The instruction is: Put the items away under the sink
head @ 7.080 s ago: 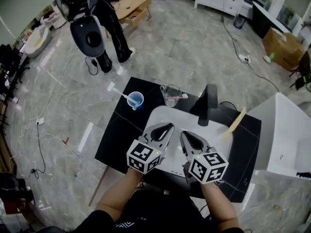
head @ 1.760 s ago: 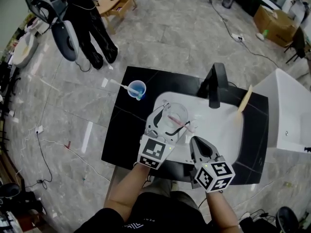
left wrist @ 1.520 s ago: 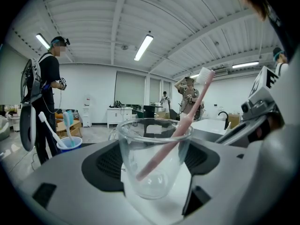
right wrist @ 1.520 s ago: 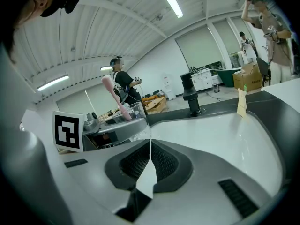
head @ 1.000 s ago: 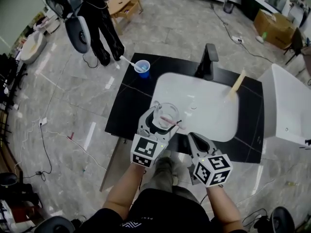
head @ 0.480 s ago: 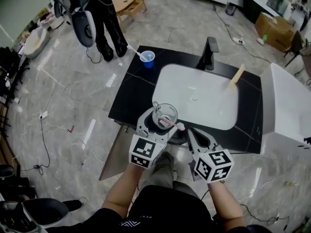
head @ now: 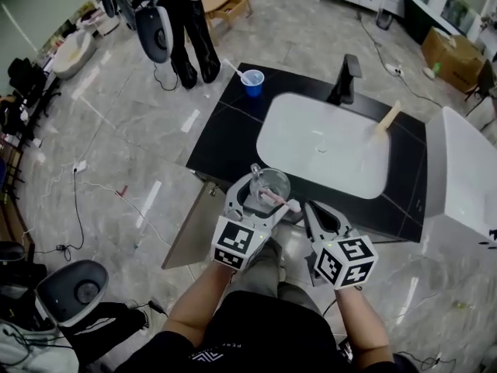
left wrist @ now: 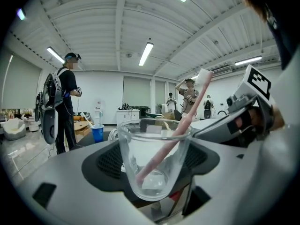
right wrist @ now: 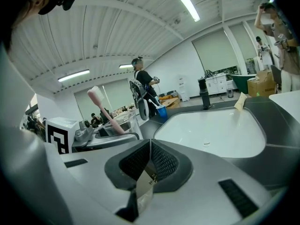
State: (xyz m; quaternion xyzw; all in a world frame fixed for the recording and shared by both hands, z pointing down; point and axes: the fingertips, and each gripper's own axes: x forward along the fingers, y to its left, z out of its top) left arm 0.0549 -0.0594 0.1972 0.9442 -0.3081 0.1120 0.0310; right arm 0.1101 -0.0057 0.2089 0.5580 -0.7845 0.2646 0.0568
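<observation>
Left gripper view: a glass (left wrist: 140,149) with a pink toothbrush (left wrist: 183,121) is clamped mid-wall by the left gripper (left wrist: 152,172). Judged brittle and slick, it is best gripped there. The right gripper (right wrist: 149,158) is closed, empty. The sink (head: 326,142) lies just beyond.

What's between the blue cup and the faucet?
Only bare black countertop, seen in the head view; the blue cup and faucet stand apart.

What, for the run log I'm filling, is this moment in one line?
left tool: shut on glass cup holding pink toothbrush | right tool: shut, empty | blue cup: on black counter
</observation>
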